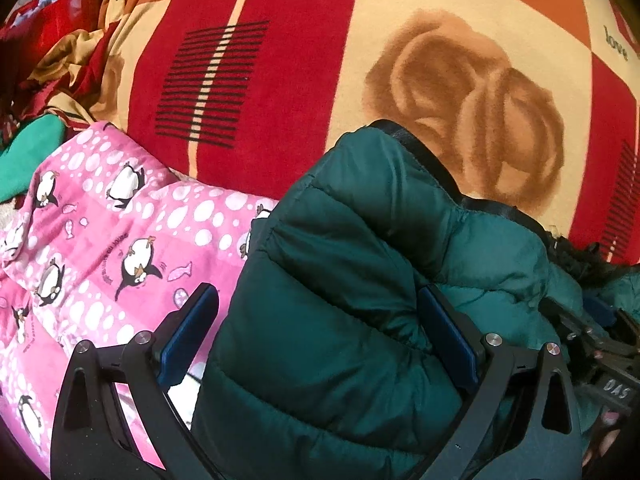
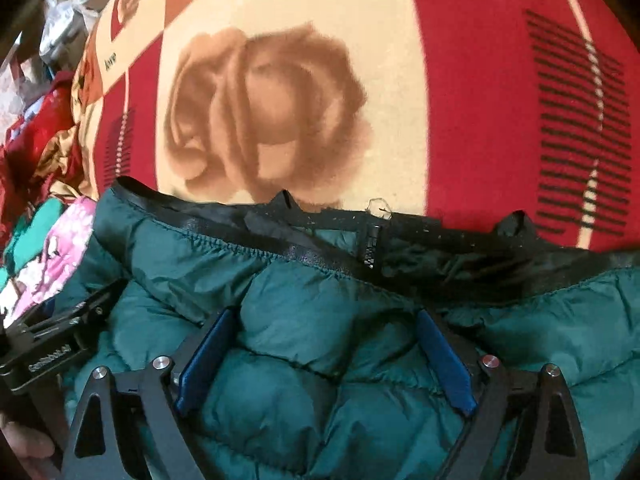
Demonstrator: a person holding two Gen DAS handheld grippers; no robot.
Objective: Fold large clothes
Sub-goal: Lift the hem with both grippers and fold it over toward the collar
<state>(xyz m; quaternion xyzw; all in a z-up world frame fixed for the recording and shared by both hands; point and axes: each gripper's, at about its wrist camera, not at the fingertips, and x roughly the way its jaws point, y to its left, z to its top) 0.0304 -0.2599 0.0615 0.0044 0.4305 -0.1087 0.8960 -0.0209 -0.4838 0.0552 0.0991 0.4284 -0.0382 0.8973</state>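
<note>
A dark green puffer jacket (image 1: 360, 260) lies bunched on a red and cream rose-print blanket (image 1: 304, 60). My left gripper (image 1: 316, 320) is open, its blue-padded jaws wide apart, with a thick fold of the jacket between them. My right gripper (image 2: 324, 344) is also open over the jacket (image 2: 304, 360), just behind its black zipper edge (image 2: 372, 248). The right gripper's body shows at the right edge of the left wrist view (image 1: 600, 360), and the left gripper's body at the left of the right wrist view (image 2: 52, 344).
A pink penguin-print quilt (image 1: 100, 240) lies left of the jacket, with a green cloth (image 1: 28, 156) beside it. Crumpled red and yellow fabrics (image 1: 68, 48) are piled at the far left. The blanket (image 2: 480, 100) stretches ahead of both grippers.
</note>
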